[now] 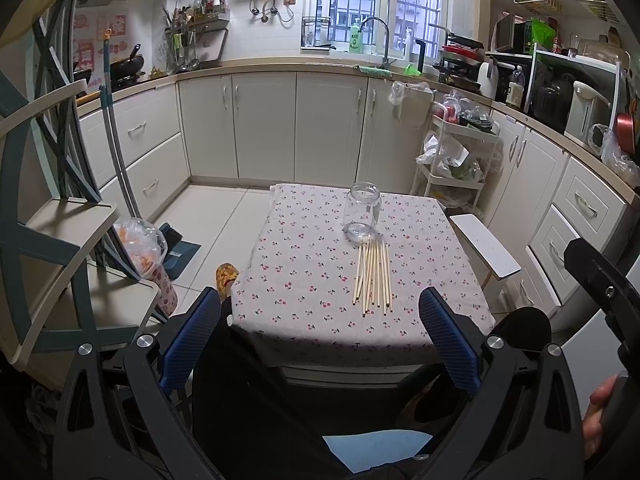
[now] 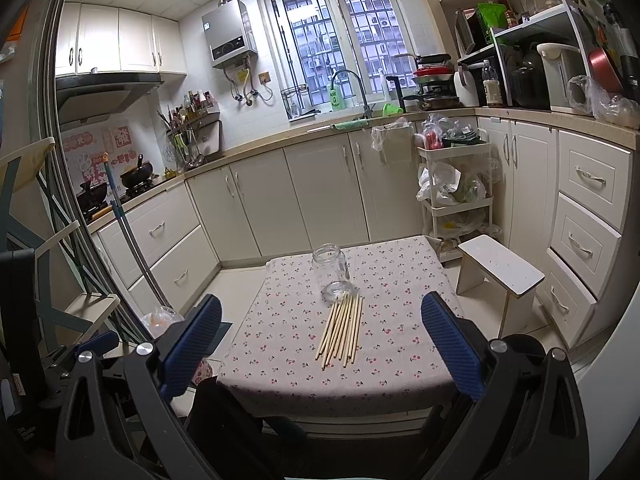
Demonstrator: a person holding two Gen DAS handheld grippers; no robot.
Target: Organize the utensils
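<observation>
Several pale wooden chopsticks (image 1: 374, 276) (image 2: 342, 330) lie side by side on a small table with a cherry-print cloth (image 1: 304, 272) (image 2: 396, 320). Their far tips touch an empty clear glass jar (image 1: 362, 210) (image 2: 332, 272) that stands upright behind them. My left gripper (image 1: 320, 340) is open, held back from the table's near edge and above it, with nothing between its blue pads. My right gripper (image 2: 322, 346) is also open and empty, likewise short of the near edge. Part of the right gripper's black body (image 1: 600, 284) shows at the right of the left wrist view.
A white stool (image 1: 484, 244) (image 2: 500, 266) stands right of the table, with a white trolley (image 2: 456, 184) behind it. Cabinets line the back and right walls. A shelf rack (image 1: 60, 220), a mop handle (image 1: 116, 160) and a bagged bin (image 1: 144, 252) stand left. A person's slipper (image 1: 226, 274) rests on the floor.
</observation>
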